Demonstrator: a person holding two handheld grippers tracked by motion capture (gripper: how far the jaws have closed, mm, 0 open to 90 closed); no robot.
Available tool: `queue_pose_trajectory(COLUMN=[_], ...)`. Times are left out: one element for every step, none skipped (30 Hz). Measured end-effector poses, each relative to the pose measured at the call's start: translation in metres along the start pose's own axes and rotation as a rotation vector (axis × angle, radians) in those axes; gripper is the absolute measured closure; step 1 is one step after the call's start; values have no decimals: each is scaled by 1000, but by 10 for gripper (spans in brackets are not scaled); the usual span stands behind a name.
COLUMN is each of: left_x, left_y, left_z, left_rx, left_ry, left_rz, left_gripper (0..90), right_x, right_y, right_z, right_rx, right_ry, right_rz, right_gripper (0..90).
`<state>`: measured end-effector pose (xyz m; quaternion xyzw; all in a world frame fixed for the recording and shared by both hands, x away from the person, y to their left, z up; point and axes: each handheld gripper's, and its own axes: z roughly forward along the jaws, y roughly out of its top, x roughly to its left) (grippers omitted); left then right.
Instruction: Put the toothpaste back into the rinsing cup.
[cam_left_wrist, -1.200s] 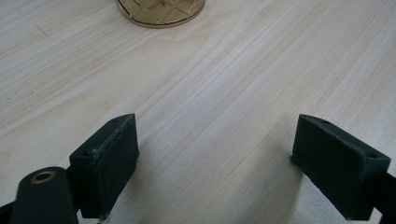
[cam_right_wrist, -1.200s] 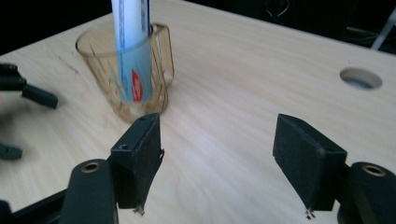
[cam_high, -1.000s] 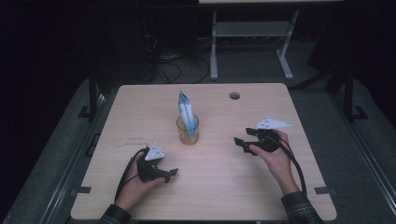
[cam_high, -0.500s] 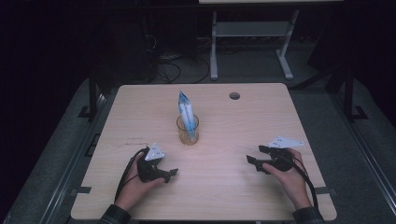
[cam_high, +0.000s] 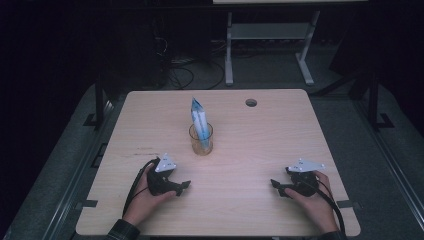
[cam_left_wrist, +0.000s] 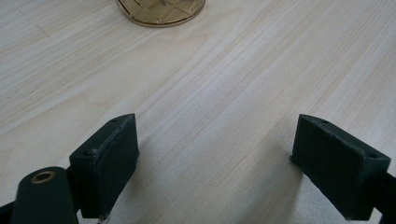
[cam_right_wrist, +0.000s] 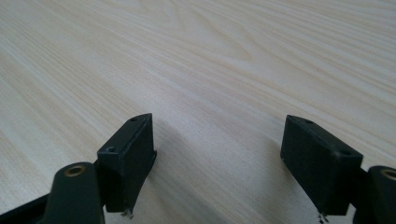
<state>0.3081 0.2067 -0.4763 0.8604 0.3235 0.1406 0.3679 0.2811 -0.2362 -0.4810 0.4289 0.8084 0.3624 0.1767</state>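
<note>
Resting low on the pale wood-grain tabletop (cam_high: 240, 150), left gripper (cam_high: 184, 186) and right gripper (cam_high: 276, 185), jaws of both spread wide with nothing between them, those of the right just opened further. Standing well apart from both at mid-table, clear amber-tinted glass tumbler (cam_high: 201, 138) with blue-and-white folded packet (cam_high: 198, 116) upright inside; best approached slowly and level, to avoid tipping. Round grommet hole (cam_high: 251, 102) near far edge; dark room, white metal stand (cam_high: 270, 35) and floor cables (cam_high: 185, 70) behind.
</note>
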Motion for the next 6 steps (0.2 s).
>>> queue_pose_trajectory(left_x=[0,0,0,0,0,0], left_y=[0,0,0,0,0,0], left_z=[0,0,0,0,0,0], left_rx=[0,0,0,0,0,0], left_ry=[0,0,0,1,1,1], left_rz=[0,0,0,0,-1,-1], left_gripper=[137,137,136,136,136,136], right_x=[0,0,0,1,1,1], right_y=[0,0,0,0,0,0], right_z=[0,0,1,1,1,1], right_rx=[0,1,3,6,7,9], right_ry=[0,2,3,2,1,2], right_rz=[-3,-3,-2,1,2,1], right_gripper=[241,229,214,204,189,179])
